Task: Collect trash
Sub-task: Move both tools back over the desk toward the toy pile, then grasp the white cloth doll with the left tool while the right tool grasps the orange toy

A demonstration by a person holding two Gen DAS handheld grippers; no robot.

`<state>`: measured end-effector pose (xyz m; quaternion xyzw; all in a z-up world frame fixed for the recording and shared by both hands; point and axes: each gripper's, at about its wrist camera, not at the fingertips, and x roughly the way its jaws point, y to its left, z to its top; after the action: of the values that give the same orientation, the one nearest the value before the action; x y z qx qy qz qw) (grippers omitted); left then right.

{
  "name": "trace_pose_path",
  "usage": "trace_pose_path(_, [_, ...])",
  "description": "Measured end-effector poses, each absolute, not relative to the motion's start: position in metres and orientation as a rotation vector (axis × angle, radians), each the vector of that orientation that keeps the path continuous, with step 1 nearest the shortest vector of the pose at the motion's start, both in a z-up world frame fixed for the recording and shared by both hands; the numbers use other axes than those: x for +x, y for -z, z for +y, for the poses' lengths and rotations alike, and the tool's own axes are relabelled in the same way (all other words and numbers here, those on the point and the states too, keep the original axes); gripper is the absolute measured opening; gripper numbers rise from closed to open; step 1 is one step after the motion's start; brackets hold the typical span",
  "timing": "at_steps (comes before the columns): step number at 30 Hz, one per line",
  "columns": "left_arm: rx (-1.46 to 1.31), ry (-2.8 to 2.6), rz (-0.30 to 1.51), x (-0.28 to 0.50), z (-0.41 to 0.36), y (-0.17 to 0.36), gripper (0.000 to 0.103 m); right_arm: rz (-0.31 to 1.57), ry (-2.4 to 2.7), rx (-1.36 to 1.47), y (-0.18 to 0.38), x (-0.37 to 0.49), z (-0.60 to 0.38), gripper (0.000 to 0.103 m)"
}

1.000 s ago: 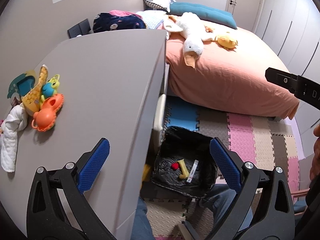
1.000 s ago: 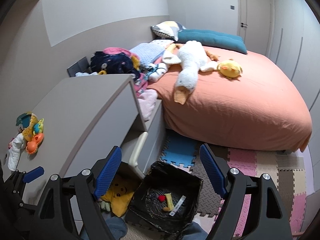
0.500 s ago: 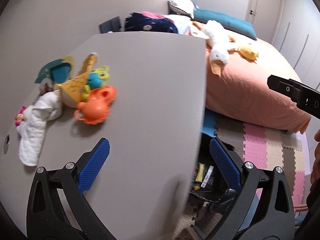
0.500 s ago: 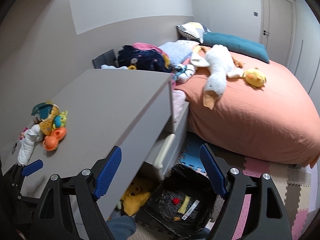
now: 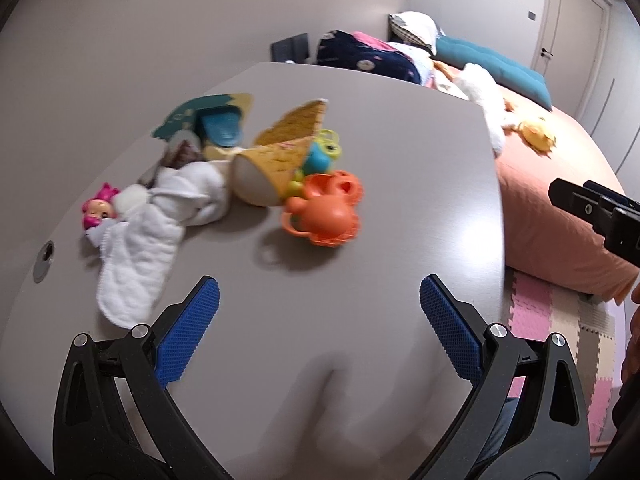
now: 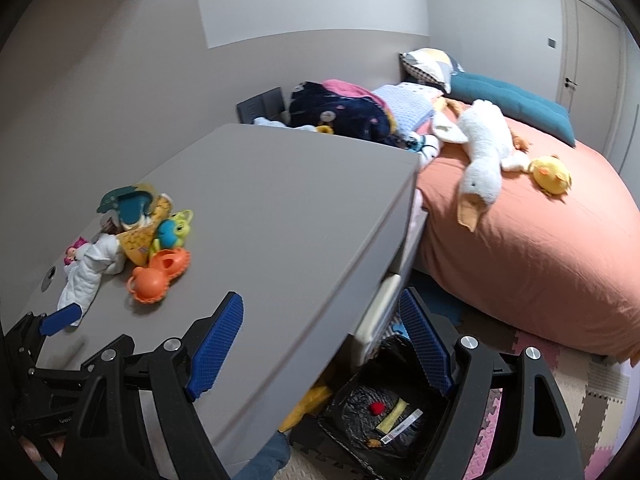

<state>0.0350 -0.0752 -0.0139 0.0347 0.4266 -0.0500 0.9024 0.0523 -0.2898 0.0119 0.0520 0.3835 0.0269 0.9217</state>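
With the jaws of the left gripper (image 5: 319,307) and the right gripper (image 6: 325,332) standing apart and empty, nothing is held. Beyond the left gripper, the toy pile (image 5: 280,168) lies on the bench (image 5: 400,160), and no obvious trash is seen in it. A toy could be mistaken for trash and dropped into the black-lined bin (image 6: 380,412) below the bench's front edge.

A grey worktop (image 6: 280,216) fills the nearer half of the room — its drawer front (image 6: 378,312) stands ajar at its 4 o'clock edge. Past it, toward 2 o'clock, a bed (image 6: 532,248) under a salmon cover carries a teal bolster (image 6: 516,100) and a patterned pillow (image 6: 430,64). Pale grey walls (image 6: 120,60) close in behind, a panelled door (image 6: 588,60) stands at 1 o'clock, and pink-and-beige foam tiles (image 6: 600,392) cover the floor.
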Motion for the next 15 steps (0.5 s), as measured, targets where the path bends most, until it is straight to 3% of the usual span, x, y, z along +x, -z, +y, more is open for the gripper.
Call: trace_pose_path(15, [0.050,-0.011,0.860,0.048,0.000,0.012,0.097,0.832,-0.198,0.074,0.002,0.084,-0.202,0.081])
